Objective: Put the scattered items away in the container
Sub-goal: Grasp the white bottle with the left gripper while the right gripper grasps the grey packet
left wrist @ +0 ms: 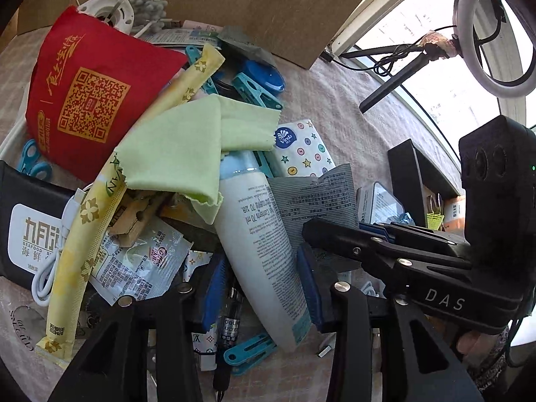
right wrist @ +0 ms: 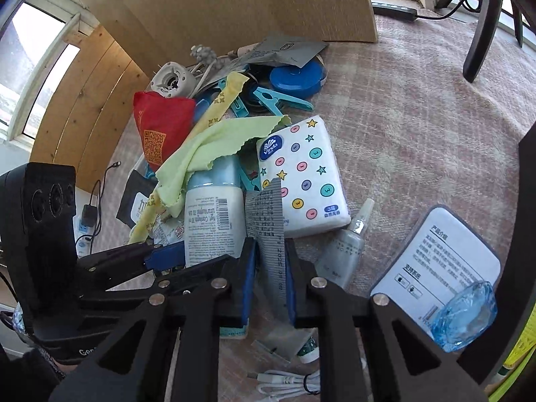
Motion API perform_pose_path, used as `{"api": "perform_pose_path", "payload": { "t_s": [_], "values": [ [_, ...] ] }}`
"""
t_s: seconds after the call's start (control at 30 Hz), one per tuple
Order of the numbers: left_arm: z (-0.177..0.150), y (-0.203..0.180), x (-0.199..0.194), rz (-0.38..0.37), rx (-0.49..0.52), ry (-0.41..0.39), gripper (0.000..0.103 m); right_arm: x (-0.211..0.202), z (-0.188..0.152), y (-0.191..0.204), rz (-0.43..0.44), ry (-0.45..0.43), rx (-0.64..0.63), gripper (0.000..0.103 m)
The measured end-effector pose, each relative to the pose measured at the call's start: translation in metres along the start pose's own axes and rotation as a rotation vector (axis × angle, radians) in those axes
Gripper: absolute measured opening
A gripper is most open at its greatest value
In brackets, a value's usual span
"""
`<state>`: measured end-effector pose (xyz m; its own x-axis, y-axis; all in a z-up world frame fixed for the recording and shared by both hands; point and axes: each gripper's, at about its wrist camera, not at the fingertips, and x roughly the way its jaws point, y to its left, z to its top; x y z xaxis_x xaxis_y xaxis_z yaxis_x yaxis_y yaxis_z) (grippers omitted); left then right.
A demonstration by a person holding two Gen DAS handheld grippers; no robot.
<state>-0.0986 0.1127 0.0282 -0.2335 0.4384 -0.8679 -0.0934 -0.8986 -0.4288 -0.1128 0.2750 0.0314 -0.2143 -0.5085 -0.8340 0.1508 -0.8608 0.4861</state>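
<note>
A heap of small items lies on the cloth-covered table. My left gripper (left wrist: 264,288) straddles a white lotion tube (left wrist: 258,234), its blue pads on either side, the tube lying in the heap. My right gripper (right wrist: 269,268) has its jaws around a grey striped sachet (right wrist: 268,231), pads close to it. The sachet also shows in the left wrist view (left wrist: 315,201). A green cloth (left wrist: 187,147) drapes over the tube's cap. A red pouch (left wrist: 90,97), a Vinda tissue pack (right wrist: 301,174) and a yellow chopstick sleeve (left wrist: 100,207) lie in the pile.
A black bin's wall (left wrist: 412,174) stands at the right with a white card (right wrist: 442,261) and a blue crystal (right wrist: 465,315) by it. A cardboard panel (right wrist: 217,10) stands behind the heap. A small glue tube (right wrist: 348,244), blue pegs (right wrist: 281,100) and a white cable (right wrist: 284,385) lie around.
</note>
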Motion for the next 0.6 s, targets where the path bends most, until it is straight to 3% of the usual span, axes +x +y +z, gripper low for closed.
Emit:
{"api": "perform_pose_path", "payload": {
  "t_s": [0.17, 0.6],
  "values": [
    [-0.005, -0.006, -0.004, 0.014, 0.017, -0.034, 0.028, -0.007, -0.011, 0.008, -0.007, -0.037, 0.008, 0.004],
    [-0.019, -0.007, -0.04, 0.005, 0.044, -0.115, 0.026, -0.06, -0.037, 0.011, -0.027, -0.147, 0.039, 0.004]
  ]
}}
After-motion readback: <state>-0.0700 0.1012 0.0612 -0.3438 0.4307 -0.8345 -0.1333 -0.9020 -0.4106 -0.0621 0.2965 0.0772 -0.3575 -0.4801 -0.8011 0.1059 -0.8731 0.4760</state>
